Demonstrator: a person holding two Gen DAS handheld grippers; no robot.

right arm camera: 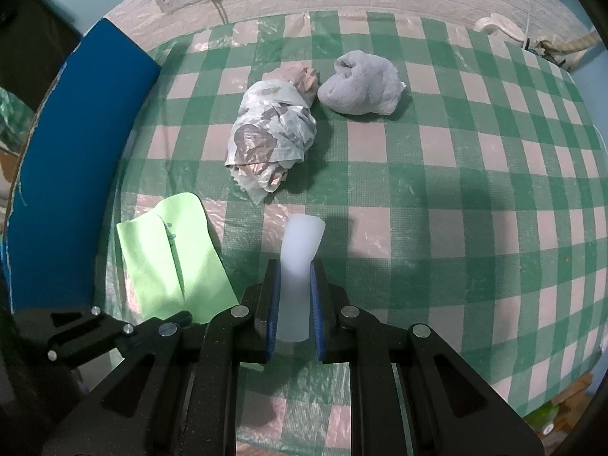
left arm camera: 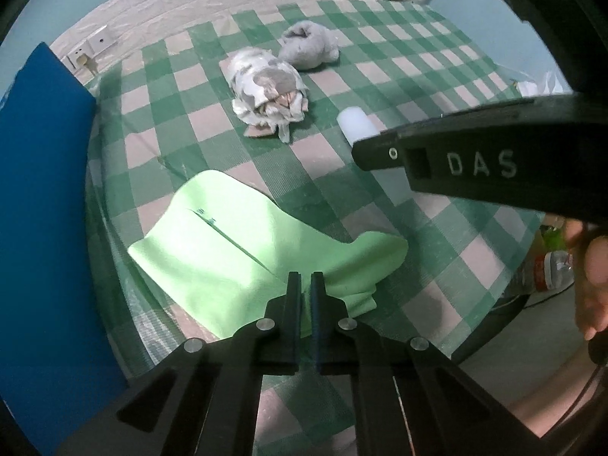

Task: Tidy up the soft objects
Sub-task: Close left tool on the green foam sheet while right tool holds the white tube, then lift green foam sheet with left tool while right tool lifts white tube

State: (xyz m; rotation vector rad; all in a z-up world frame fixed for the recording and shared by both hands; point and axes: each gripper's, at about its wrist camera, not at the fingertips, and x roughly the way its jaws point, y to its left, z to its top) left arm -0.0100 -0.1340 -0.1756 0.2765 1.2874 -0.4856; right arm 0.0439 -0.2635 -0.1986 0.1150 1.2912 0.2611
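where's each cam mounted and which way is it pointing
Left wrist: on the left gripper, looking steeply down its shut fingers, which pinch the green cloth; the right gripper's side and a hand show.
Right wrist: on the right gripper, looking steeply down its fingers shut on the white roll; the left gripper shows lower left.
Shared: checkered tablecloth, patterned bundle, grey bundle, blue board.
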